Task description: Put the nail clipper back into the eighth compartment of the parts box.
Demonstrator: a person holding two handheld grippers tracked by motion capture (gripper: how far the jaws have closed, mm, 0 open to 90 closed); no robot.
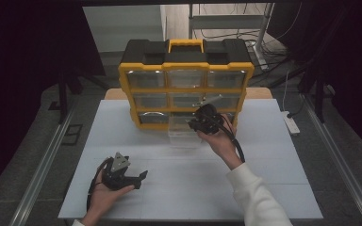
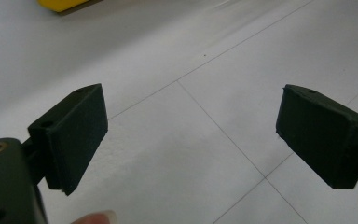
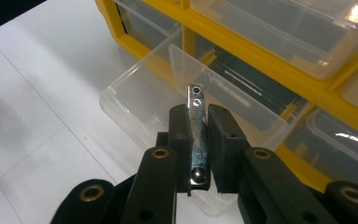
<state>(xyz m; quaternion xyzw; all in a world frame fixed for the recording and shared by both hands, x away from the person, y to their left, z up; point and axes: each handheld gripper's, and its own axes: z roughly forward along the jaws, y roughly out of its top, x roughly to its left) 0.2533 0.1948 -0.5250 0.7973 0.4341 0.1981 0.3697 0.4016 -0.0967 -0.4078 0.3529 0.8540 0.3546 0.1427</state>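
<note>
Room lies open across the near half of the white tabletop (image 1: 264,188). Your left gripper (image 2: 191,135) rests near the near-left corner, jaws wide, holding nothing. Your right gripper (image 3: 199,140) pinches a metal nail clipper (image 3: 196,126) above the pulled-out clear drawer (image 3: 135,100) of the yellow organizer (image 1: 186,89) at the far edge.

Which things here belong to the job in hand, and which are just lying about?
Job in hand:
- right hand-held gripper, shut on the nail clipper
- open clear drawer
- yellow organizer

Lying about:
- left hand-held gripper, open, nothing between its jaws
- power strip
</note>
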